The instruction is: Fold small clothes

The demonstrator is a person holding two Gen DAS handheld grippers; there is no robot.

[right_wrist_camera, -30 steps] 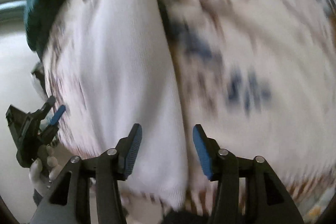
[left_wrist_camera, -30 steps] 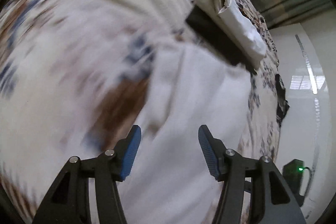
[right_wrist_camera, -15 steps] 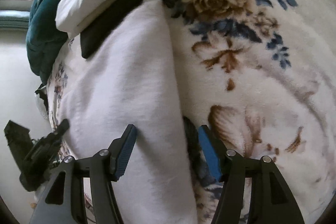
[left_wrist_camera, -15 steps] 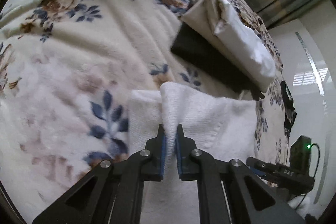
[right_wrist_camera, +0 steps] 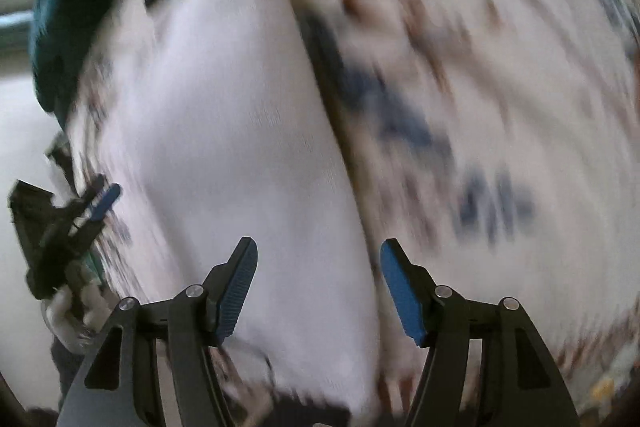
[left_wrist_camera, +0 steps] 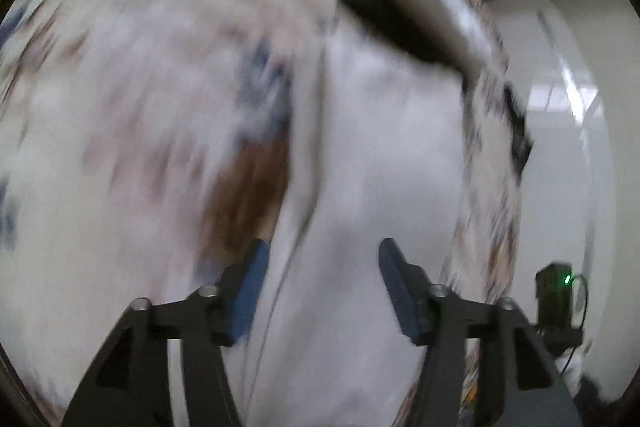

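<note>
White cloth released, left gripper reopened

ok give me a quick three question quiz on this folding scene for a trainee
1. True or false: the left tongs are clamped on the white cloth.
2. What does the white cloth lie on?
A. a wooden table
B. a floral blanket
C. a tiled floor
3. Fill in: at the upper left of the right wrist view, past the cloth, sits a dark ____ coloured bundle.

Key:
1. False, both blue pads stand apart.
2. B
3. Teal

The right tongs are open too.
</note>
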